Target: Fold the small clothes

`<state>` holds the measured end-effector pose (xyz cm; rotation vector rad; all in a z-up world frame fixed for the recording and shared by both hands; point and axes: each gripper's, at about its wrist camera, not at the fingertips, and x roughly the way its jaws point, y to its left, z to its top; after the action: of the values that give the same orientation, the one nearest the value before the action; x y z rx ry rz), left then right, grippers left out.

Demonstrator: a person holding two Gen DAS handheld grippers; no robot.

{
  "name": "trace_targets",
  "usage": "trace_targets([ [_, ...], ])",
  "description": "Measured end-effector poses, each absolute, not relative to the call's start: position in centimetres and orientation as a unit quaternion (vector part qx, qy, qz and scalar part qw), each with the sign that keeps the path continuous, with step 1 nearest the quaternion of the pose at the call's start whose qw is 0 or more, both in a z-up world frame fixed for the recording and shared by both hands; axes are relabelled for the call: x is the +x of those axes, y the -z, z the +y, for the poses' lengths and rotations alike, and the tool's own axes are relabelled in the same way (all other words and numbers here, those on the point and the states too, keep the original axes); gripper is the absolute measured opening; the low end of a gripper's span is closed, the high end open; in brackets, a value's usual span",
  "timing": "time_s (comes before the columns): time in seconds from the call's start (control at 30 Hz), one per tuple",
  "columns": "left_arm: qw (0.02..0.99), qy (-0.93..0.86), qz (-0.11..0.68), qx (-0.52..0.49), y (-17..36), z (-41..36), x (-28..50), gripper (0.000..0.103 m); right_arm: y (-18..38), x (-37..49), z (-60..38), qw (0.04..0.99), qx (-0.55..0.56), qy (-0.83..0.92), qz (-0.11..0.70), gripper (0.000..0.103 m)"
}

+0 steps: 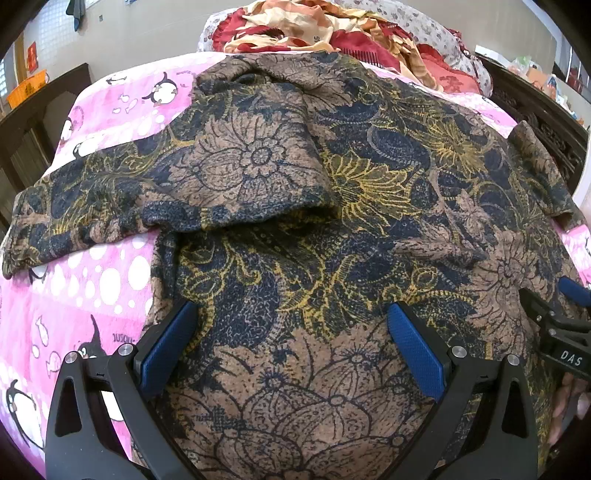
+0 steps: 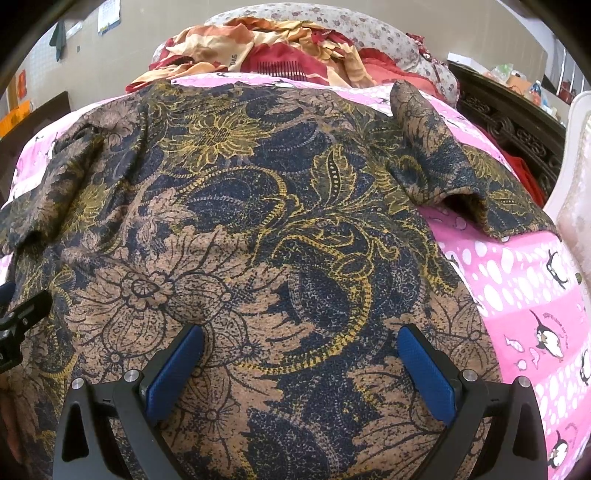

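A brown, navy and yellow floral shirt [image 1: 332,206] lies spread on a pink penguin-print bedsheet [image 1: 92,280]. Its left sleeve [image 1: 236,173] is folded inward over the body. In the right wrist view the shirt [image 2: 240,229] fills the middle, its right sleeve [image 2: 436,155] bunched and partly raised. My left gripper [image 1: 291,317] is open, low over the shirt's lower left part. My right gripper [image 2: 301,343] is open, low over the shirt's lower right part, and shows at the right edge of the left wrist view [image 1: 554,317]. Neither holds cloth.
A heap of red and cream floral bedding [image 1: 332,33] lies at the head of the bed. A dark carved wooden headboard [image 2: 517,125] runs along the right. A white padded chair [image 2: 576,184] stands at the far right. The pink sheet [image 2: 524,295] shows right of the shirt.
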<state>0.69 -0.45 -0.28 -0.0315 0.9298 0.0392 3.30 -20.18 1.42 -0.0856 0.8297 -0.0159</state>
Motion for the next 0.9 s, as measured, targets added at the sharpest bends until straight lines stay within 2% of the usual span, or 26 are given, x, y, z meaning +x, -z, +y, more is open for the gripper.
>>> trace_targets([
  [0.13, 0.874, -0.04, 0.484, -0.022, -0.8, -0.5, 0.6, 0.103, -2.1, 3.5, -20.7, 0.91, -0.027, -0.001, 0.415, 0.103],
  [0.27, 0.871, -0.068, 0.485, -0.034, -3.7, -0.7, -1.0, 0.103, -4.0, 1.3, -21.5, 0.901, -0.005, 0.006, 0.435, 0.102],
  [0.43, 0.895, -0.08, 0.437, -0.023, -6.3, -1.7, -4.2, 0.103, -8.0, -4.5, -21.6, 0.925, -0.02, 0.002, 0.38, 0.102],
  [0.63, 0.901, -0.07, 0.429, -0.015, -8.6, -3.4, -6.0, 0.103, -13.3, -7.7, -20.3, 0.92, -0.003, -0.007, 0.391, 0.102],
  [0.9, 0.902, -0.052, 0.428, -0.013, -9.6, -4.1, -6.4, 0.103, -14.4, -10.0, -21.2, 0.936, 0.023, -0.007, 0.35, 0.102],
])
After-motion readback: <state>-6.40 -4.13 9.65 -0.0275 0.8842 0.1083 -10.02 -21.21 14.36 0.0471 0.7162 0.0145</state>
